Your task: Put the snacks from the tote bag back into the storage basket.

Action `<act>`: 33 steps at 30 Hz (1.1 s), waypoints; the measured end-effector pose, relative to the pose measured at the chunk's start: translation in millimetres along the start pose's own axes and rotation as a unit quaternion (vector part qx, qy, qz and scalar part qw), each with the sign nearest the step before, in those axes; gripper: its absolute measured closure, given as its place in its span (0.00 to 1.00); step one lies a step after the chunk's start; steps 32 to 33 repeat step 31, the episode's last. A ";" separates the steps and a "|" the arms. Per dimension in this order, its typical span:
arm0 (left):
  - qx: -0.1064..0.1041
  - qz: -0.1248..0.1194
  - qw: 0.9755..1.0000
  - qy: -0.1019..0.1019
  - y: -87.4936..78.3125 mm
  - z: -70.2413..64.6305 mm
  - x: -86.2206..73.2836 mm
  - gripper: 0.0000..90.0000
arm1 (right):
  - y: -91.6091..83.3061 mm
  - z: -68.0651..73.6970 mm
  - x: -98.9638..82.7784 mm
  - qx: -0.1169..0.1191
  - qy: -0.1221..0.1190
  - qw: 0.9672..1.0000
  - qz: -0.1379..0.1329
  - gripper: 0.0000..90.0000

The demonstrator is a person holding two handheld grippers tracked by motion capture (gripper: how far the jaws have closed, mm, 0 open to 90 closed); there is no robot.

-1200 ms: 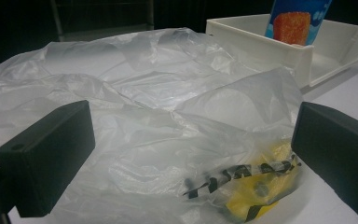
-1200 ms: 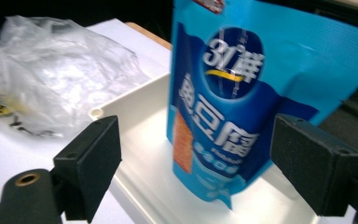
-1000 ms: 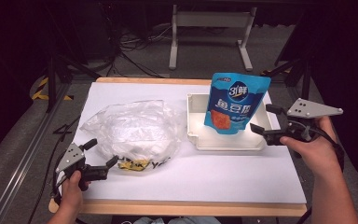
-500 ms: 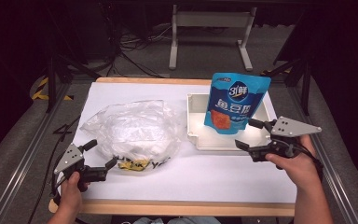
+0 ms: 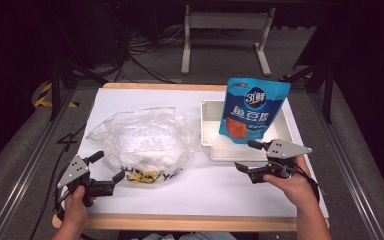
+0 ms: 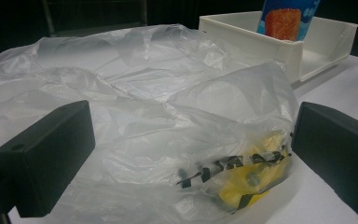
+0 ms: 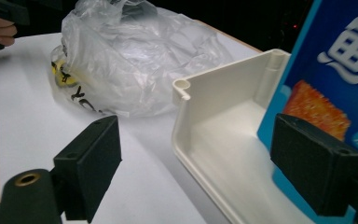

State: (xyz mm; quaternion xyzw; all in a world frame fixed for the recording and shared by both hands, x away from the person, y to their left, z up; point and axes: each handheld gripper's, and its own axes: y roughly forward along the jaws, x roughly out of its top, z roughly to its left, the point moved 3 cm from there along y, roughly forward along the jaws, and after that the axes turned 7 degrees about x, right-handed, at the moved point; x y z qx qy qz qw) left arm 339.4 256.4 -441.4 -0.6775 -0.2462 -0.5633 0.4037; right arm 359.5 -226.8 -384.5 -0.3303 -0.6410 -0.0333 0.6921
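Note:
A blue snack pouch [image 5: 252,110] stands upright in a white tray [image 5: 207,130] at the right of the table. My right gripper [image 5: 244,155] hovers open just in front of the tray's near wall. In the right gripper view one jaw is over the white table and the other is before the pouch [image 7: 340,70], with nothing between the pads [image 7: 93,158]. A crumpled clear plastic bag [image 5: 142,140] with yellow and black print lies at the left. My left gripper [image 5: 110,166] stands open at its near edge, its jaws flanking the printed corner [image 6: 242,177] without pressing it.
A white sheet [image 5: 195,190] covers the table, with a bare wooden strip along the near edge. Dark floor, cables and a metal stand [image 5: 225,30] lie beyond the far edge. Bare sheet lies between bag and tray and in front of both.
My right gripper has come down and leftward from beside the tray's right end to its near wall, still open. The left gripper, bag and pouch have stayed put.

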 end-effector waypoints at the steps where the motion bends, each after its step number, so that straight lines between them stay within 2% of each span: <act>1: -0.001 0.000 1.000 -0.001 -0.2 0.0 -0.3 0.00 | 3.3 0.8 -3.7 0.003 0.000 1.000 0.003 0.19; 6: -0.003 -0.003 1.000 -0.004 0.1 -0.5 -0.9 0.00 | 12.8 1.8 -15.0 0.009 -0.001 1.000 0.010 0.19; 7: -0.009 -0.006 1.000 0.000 0.4 -1.2 -0.8 0.00 | 16.5 1.2 -19.6 0.011 0.000 1.000 0.011 0.20; 9: -0.011 -0.008 1.000 0.006 2.1 -2.7 -1.4 0.00 | 25.4 -1.7 -31.7 0.009 0.010 1.000 0.004 0.21; 14: -0.017 -0.008 1.000 0.018 4.9 -4.8 -4.9 0.00 | 35.0 -5.6 -47.1 -0.003 0.032 0.999 -0.012 0.21; 21: -0.017 -0.004 1.000 0.012 8.5 -5.0 -9.3 0.00 | 41.6 -3.6 -55.1 -0.013 0.030 0.999 -0.017 0.21; 25: -0.009 0.000 1.000 0.009 9.8 -3.3 -11.2 0.00 | 43.5 -2.6 -57.9 -0.017 0.031 0.999 -0.020 0.21; 28: -0.009 0.001 1.000 0.004 10.0 -2.0 -11.7 0.00 | 42.5 -5.0 -57.1 -0.029 0.030 0.999 -0.024 0.21; 33: -0.014 0.002 1.000 0.001 10.1 -2.2 -11.8 0.00 | 41.8 -5.6 -56.6 -0.030 0.030 0.999 -0.029 0.21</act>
